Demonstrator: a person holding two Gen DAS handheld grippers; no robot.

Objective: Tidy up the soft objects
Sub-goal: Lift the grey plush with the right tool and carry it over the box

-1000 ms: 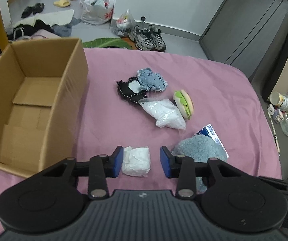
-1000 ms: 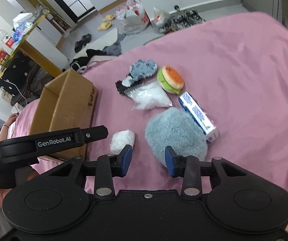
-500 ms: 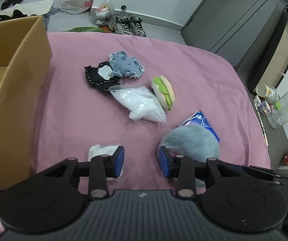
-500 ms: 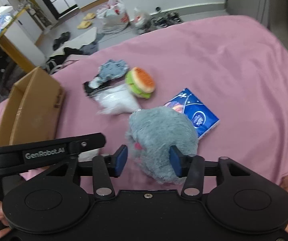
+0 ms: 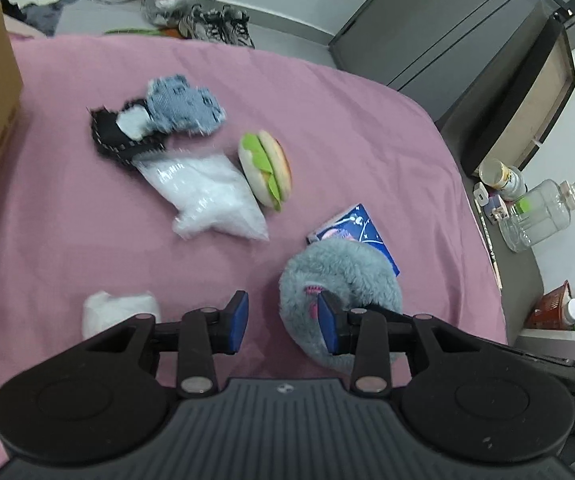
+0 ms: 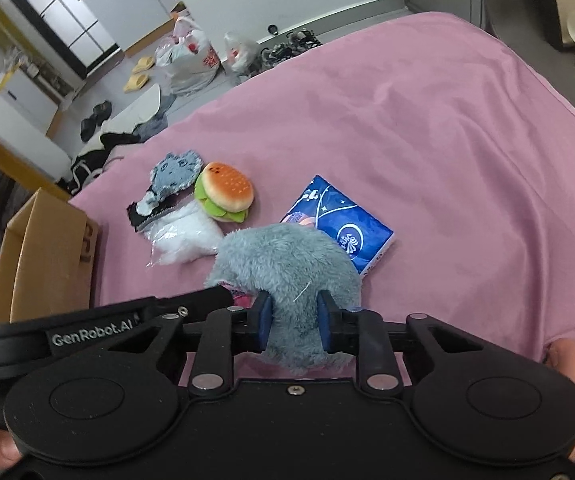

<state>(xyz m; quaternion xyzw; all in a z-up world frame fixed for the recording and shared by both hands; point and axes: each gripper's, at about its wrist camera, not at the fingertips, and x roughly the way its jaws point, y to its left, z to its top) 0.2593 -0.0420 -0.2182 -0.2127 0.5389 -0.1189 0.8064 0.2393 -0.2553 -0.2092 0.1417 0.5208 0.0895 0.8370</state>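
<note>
Right gripper (image 6: 293,322) jaws clamped on grey plush (image 6: 287,264); left gripper (image 5: 283,322) jaws apart, empty. Burger toy (image 5: 265,170), others on bed (image 5: 347,120), not yet in box (image 6: 43,256).

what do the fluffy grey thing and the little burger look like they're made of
Fluffy grey-blue plush: long-pile synthetic fur, matte; it bunches where the right gripper pinches it. Small burger toy: probably soft foam or smooth short-pile fabric, with an orange speckled bun and green layers.

Bare pink bedspread (image 6: 447,140) lies open right of the tissue pack (image 6: 347,224).
</note>
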